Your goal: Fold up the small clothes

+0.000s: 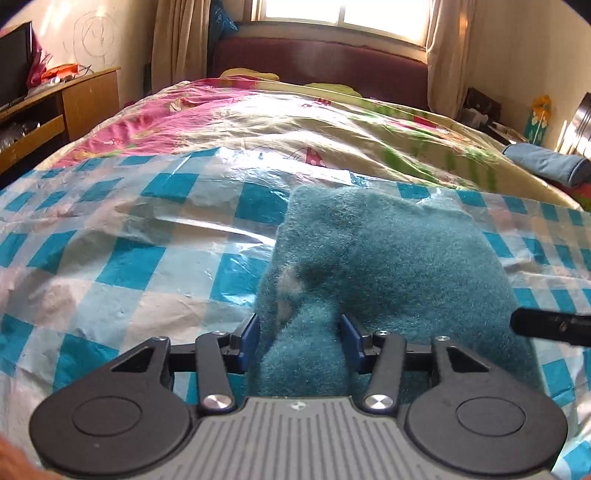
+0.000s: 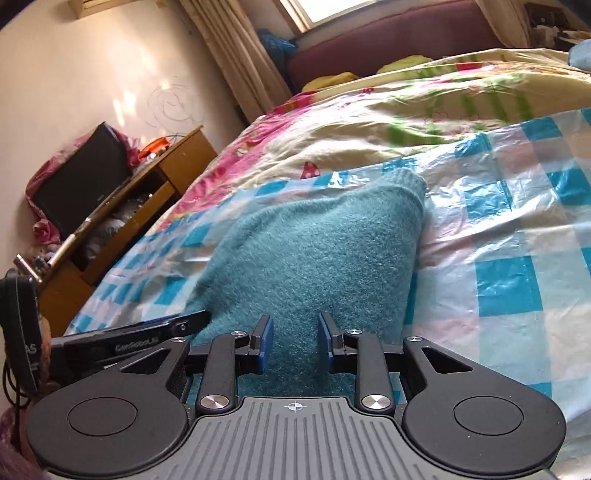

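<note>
here teal sweater (image 2: 314, 251) long axis runs away toward window; left gripper (image 1: 299, 341), right gripper (image 2: 295, 341) both spread astride near edge.

A checked plastic sheet (image 1: 110, 258) covers the floral quilt (image 1: 295, 122); a wooden cabinet (image 2: 122, 221) stands beside.

Sunlight pours through a bright window (image 1: 347, 14) flanked by beige curtains (image 1: 177, 40); a scribbled cream wall (image 1: 92, 33) backs a wooden cabinet (image 1: 66, 99) holding a black television (image 2: 81, 181).
</note>
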`<state>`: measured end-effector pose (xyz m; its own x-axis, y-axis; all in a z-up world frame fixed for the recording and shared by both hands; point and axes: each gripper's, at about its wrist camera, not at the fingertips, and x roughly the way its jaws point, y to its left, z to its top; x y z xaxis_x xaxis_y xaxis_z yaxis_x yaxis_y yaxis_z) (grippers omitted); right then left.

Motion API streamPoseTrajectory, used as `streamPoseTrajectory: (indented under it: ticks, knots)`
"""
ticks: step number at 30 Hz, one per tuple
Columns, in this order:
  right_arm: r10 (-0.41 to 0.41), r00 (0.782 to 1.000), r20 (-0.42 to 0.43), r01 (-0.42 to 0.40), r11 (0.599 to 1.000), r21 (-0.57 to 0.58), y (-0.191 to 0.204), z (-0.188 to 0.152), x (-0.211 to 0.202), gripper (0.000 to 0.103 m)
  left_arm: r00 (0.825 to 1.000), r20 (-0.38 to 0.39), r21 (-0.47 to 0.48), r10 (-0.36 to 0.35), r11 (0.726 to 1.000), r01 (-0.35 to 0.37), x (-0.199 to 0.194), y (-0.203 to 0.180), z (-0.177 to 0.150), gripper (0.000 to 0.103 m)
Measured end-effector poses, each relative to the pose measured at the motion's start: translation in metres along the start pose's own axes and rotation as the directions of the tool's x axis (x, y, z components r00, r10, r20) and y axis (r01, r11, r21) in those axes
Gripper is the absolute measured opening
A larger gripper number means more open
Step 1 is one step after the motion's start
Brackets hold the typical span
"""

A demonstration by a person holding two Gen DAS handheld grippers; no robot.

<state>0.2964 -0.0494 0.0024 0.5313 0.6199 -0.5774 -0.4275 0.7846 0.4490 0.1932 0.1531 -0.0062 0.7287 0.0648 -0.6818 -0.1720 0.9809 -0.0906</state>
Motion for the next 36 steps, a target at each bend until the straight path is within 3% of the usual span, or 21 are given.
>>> streamPoseTrajectory:
  ticks: [5, 8, 10, 15, 19, 24, 28, 36]
  knots:
    - [0.019, 0.999, 0.048, -0.02, 1.0, 0.012, 0.0, -0.003, -0.025, 0.033, 1.0, 0.008, 0.063, 0.004, 0.998, -0.005, -0.001, -0.002, 0.001, 0.056]
    - [-0.007, 1.0, 0.008, 0.007, 1.0, 0.017, -0.009, -0.018, -0.03, 0.041, 1.0, 0.012, 0.044, -0.01, 0.999, 0.01, 0.0, 0.002, 0.0, 0.058]
    - [-0.024, 0.998, -0.062, 0.025, 1.0, 0.017, -0.013, -0.028, -0.018, 0.045, 1.0, 0.011, 0.026, -0.02, 0.999, 0.02, 0.001, 0.005, -0.001, 0.058]
    - [-0.027, 0.994, -0.103, 0.039, 0.992, 0.116, -0.026, -0.028, 0.003, 0.043, 0.999, 0.004, -0.01, -0.037, 0.999, 0.037, 0.006, 0.01, -0.002, 0.059]
    - [-0.047, 0.992, -0.117, 0.06, 0.992, 0.109, -0.03, -0.021, 0.005, 0.042, 0.999, -0.013, -0.018, -0.029, 0.999, 0.029, 0.007, 0.006, 0.001, 0.059]
    - [-0.056, 0.991, -0.124, 0.072, 0.989, 0.131, -0.029, -0.03, -0.011, 0.045, 1.0, -0.011, -0.017, 0.004, 1.0, -0.004, -0.008, 0.003, -0.005, 0.059]
    - [-0.048, 0.996, -0.082, 0.057, 0.992, 0.112, -0.02, -0.035, -0.037, 0.045, 0.999, -0.003, 0.021, 0.044, 0.999, -0.044, -0.034, -0.006, -0.01, 0.059]
    - [-0.023, 0.996, -0.087, 0.026, 0.999, 0.036, 0.013, -0.064, -0.065, 0.045, 0.995, -0.078, 0.053, 0.056, 0.997, -0.052, -0.075, -0.023, -0.057, 0.058]
